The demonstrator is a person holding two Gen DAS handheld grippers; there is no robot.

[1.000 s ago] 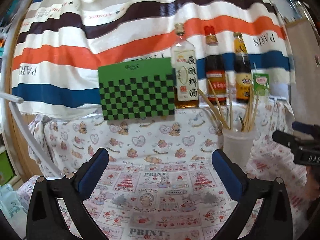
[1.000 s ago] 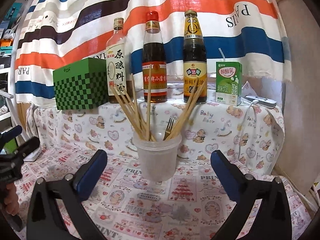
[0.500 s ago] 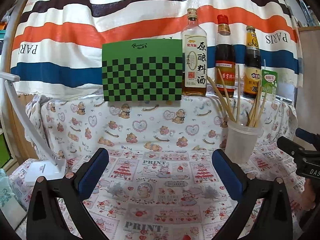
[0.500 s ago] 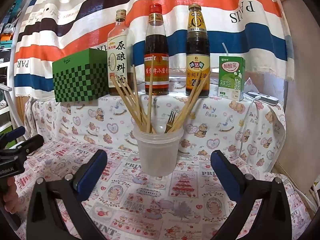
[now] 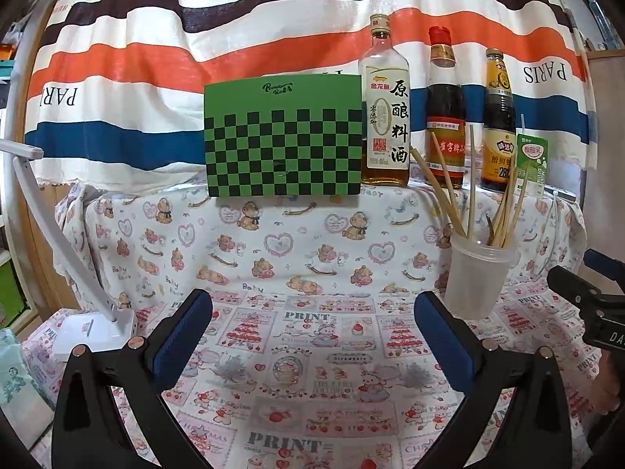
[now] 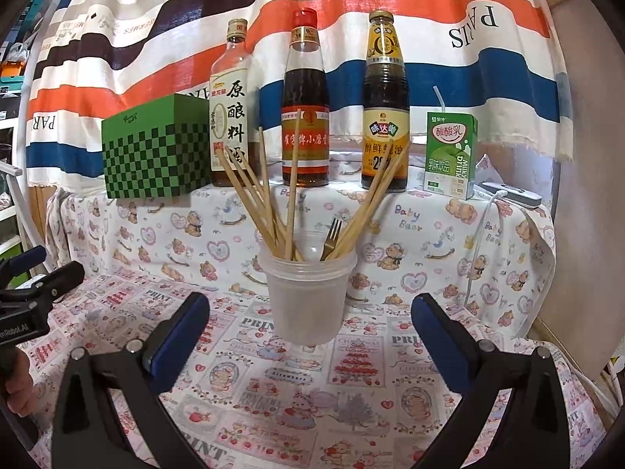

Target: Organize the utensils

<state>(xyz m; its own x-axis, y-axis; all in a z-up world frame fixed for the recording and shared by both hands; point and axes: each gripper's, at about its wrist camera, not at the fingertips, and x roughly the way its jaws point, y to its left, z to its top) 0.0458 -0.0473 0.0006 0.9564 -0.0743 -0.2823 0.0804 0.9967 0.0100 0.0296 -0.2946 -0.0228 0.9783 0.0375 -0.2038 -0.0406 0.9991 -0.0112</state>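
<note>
Plastic cup nearer right gripper than before; both grippers' fingers wide apart, empty.

- The counter wears a printed cloth; a clear plastic cup of chopsticks and a fork stands at its centre.
- At 9 o'clock in the left wrist view, a white lamp base.
- At 12 o'clock, a raised shelf carries a green checkered box, three bottles and a drink carton.

Fork handle hidden inside cup.
</note>
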